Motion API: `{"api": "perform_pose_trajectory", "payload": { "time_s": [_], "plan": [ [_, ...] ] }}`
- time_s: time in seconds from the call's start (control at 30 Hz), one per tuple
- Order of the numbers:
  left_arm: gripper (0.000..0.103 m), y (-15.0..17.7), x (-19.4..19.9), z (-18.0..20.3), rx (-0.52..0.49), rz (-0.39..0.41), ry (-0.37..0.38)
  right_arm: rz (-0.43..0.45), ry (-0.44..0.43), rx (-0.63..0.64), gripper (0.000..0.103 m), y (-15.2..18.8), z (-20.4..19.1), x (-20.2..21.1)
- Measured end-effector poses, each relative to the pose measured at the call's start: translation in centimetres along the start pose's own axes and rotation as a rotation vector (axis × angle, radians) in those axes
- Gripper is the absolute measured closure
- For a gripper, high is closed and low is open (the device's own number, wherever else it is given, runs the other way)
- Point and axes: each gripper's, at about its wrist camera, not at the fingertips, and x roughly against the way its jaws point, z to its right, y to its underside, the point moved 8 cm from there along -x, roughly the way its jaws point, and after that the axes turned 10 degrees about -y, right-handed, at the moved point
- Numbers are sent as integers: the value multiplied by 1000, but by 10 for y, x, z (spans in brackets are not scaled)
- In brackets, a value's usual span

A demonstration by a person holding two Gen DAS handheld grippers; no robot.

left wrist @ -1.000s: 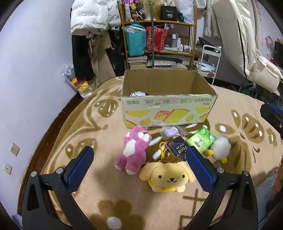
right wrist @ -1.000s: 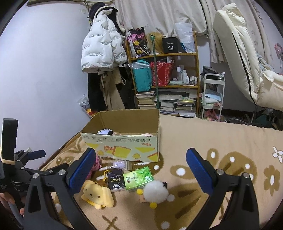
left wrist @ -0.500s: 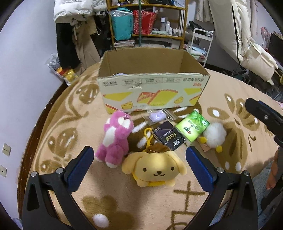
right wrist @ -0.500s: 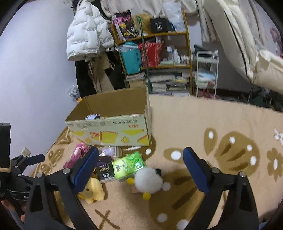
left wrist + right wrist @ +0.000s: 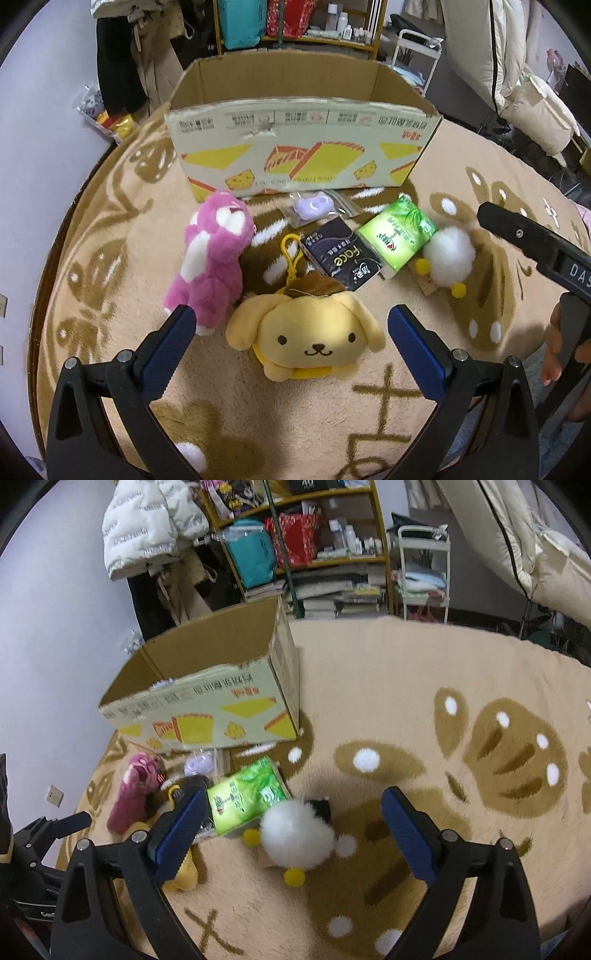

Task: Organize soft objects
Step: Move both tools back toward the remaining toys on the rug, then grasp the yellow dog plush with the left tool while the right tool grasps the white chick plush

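A yellow dog plush [image 5: 306,332] lies on the beige rug, between the fingers of my open left gripper [image 5: 291,339]. A pink plush [image 5: 214,254] stands left of it. A white fluffy plush [image 5: 447,260] with yellow feet lies to the right; in the right wrist view the white plush [image 5: 297,836] sits between the open fingers of my right gripper [image 5: 291,830]. A black tissue pack [image 5: 340,256], a green tissue pack [image 5: 399,236] and a small purple item in a bag [image 5: 314,206] lie before the open cardboard box [image 5: 303,147].
The box [image 5: 207,705] stands at the rug's far side, open at the top. Behind it are a cluttered shelf [image 5: 314,542], hanging coats [image 5: 147,528] and a white cart [image 5: 424,572]. A wall runs on the left.
Both grippers have moved forward and down toward the toys. The yellow plush now sits between the left fingers, and the white plush between the right fingers. Both stay open.
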Motion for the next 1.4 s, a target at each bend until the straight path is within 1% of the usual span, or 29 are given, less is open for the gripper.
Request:
{"api": "perform_pose_trajectory", "payload": {
  "time_s": [0.07,0.1,0.17,0.27,0.67,0.87,1.23,1.4],
  "plan": [
    [1,1,-3,3,-4,-11,16,-29,1,-9,6,4,1,-7],
    [1,1,-4,4,-4,-9,18,-40,-5,-13,10,5,2,-10],
    [1,1,-6,4,-4,-15,23,-71,-23,-26,12,9,3,-17],
    [1,2,-11,6,0,-36,49,-124,-22,-33,14,17,5,-28],
    [1,8,-30,15,-15,-106,70,-217,-21,-109,15,31,22,-47],
    [1,11,-37,16,-17,-132,69,-238,-17,-118,15,35,24,-52],
    [1,11,-45,21,-39,-144,51,-263,8,-119,15,40,24,-62],
    [1,12,-53,24,-37,-171,55,-272,13,-111,15,43,24,-64]
  ]
}}
